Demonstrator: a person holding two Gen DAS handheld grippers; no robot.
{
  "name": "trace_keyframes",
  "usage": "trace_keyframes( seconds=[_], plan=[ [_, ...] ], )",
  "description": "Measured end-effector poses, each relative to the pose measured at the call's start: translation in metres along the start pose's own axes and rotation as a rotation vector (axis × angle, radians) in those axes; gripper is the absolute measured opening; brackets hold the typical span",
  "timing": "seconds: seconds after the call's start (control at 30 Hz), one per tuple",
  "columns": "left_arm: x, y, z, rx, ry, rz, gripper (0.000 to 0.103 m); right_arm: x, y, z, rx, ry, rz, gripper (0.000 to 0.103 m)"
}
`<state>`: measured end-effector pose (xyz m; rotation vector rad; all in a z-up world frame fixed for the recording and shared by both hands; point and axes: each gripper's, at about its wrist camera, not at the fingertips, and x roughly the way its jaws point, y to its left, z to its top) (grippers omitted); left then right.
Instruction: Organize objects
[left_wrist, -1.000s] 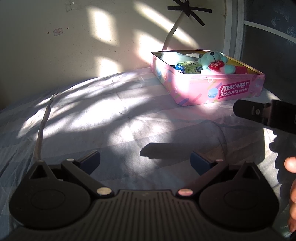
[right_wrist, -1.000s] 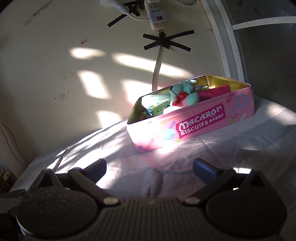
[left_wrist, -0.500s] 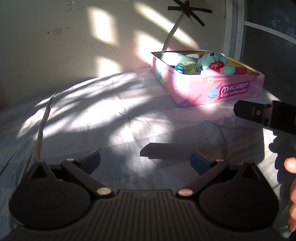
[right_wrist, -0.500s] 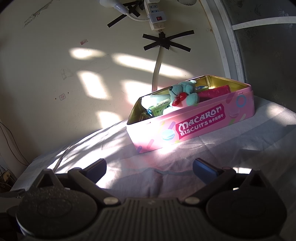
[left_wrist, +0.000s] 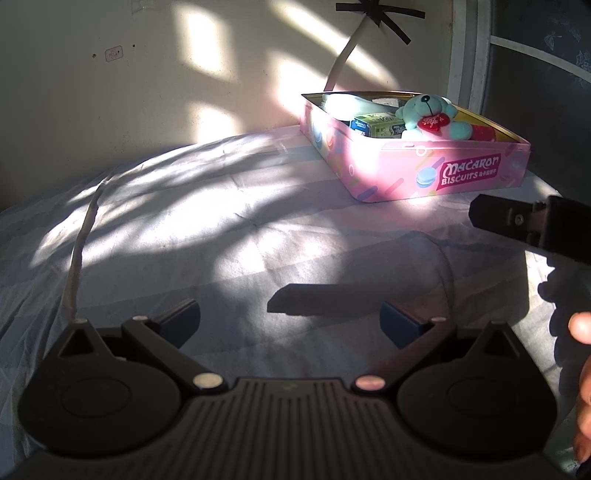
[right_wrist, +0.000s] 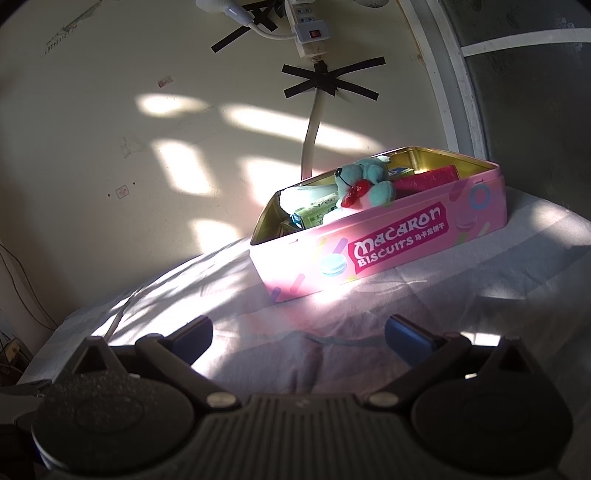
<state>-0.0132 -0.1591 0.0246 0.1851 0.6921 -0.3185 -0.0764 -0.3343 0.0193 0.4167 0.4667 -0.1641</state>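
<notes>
Both sets of fingers spread wide, empty: left gripper, right gripper, low in frame over the sheeted desk. Tin upper right, packed. Bear perched on top; likely to tumble out if nudged.

1. My left gripper hangs over bare cloth-covered table, fingers spread, nothing between them.
2. Tin sits ahead and right of it, at the table's far side near the wall.
3. Inside the tin: plush bear on top, carton left of it, packet right.
4. My right gripper, fingers apart, faces the tin's long side, well short.
5. Cable runs down the wall behind the tin.
</notes>
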Motion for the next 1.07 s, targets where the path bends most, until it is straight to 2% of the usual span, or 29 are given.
trace_keyframes(
  seconds=[0.9,1.07],
  plan=[
    [0.0041,-0.0005,-0.0016,0.014,0.014,0.015,0.103,0.0037,-0.0035,-0.0023,0.005,0.007,-0.001,0.103],
    [0.0014,0.0023,-0.0001,0.008,-0.003,-0.008,0.103,0.0043,-0.0021,-0.0046,-0.004,0.0,-0.007,0.103]
  ],
)
